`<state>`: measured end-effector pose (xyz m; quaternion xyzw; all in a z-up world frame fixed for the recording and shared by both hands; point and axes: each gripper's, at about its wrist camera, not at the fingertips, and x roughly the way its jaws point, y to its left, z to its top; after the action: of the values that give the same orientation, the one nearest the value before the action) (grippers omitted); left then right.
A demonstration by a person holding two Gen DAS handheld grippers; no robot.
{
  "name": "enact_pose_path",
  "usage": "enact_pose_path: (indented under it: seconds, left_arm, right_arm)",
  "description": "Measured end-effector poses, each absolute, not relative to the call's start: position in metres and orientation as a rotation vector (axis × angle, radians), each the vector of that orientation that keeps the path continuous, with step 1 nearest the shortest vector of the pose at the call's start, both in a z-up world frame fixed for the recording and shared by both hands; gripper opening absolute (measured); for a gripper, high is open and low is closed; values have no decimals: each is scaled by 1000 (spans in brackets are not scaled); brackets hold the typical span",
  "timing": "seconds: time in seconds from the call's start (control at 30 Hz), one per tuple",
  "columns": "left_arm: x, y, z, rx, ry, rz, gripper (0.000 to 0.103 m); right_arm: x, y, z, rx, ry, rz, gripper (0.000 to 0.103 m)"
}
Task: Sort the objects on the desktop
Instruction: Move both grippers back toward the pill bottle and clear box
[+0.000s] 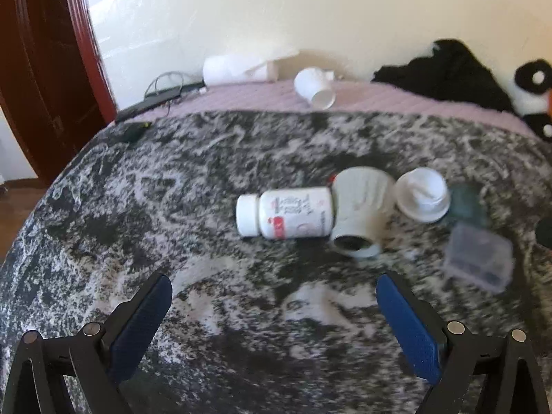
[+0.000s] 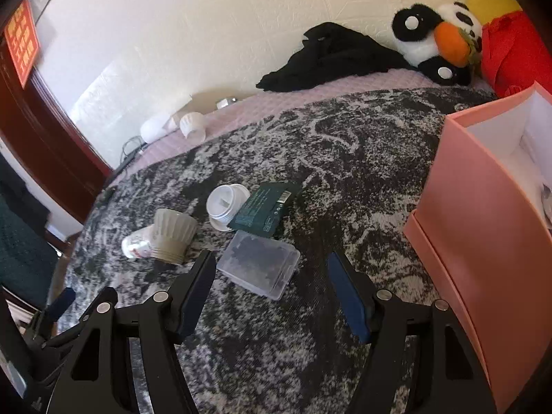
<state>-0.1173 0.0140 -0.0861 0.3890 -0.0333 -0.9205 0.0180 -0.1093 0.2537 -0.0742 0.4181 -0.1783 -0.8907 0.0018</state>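
i judge the sorting barely begun: nearly everything i'd count as loose clutter lies in one cluster on the mottled grey-and-white blanket [image 2: 345, 158] spread over the bed. the white plastic pill bottle with a red label [image 1: 286, 215] lies on its side, its base touching the tipped-over ribbed grey ceramic cup [image 1: 360, 207]. just beside the cup sits a white plastic screw-top lid piece [image 1: 422, 193], resting against a dark green flat packet [image 2: 264, 208]. nearest me is the clear flat plastic case with dark contents [image 2: 258, 264].

the pink open cardboard box [image 2: 483, 207] stands well apart on the right, and i take it for the destination. i can see something pale and a glint of metal inside at its far edge, too cut off to name, so a piece or two may already be in.

my left gripper [image 1: 274, 288] is spread wide and empty, short of the bottle. my right gripper [image 2: 272, 267] is also spread wide with nothing held, the clear case lying between its fingers but unpinched. five items left, as i read it.
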Motion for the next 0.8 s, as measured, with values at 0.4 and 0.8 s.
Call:
enact_pose_path:
  seconds: [0.4, 0.8]
  left_arm:
    - [-132, 17, -104, 1279, -122, -2840, 99]
    - [-150, 21, -120, 1338, -86, -2791, 99]
  right_arm:
    - [-118, 254, -89, 1372, -497, -2796, 72]
    - [-143, 239, -110, 1436, -371, -2812, 85]
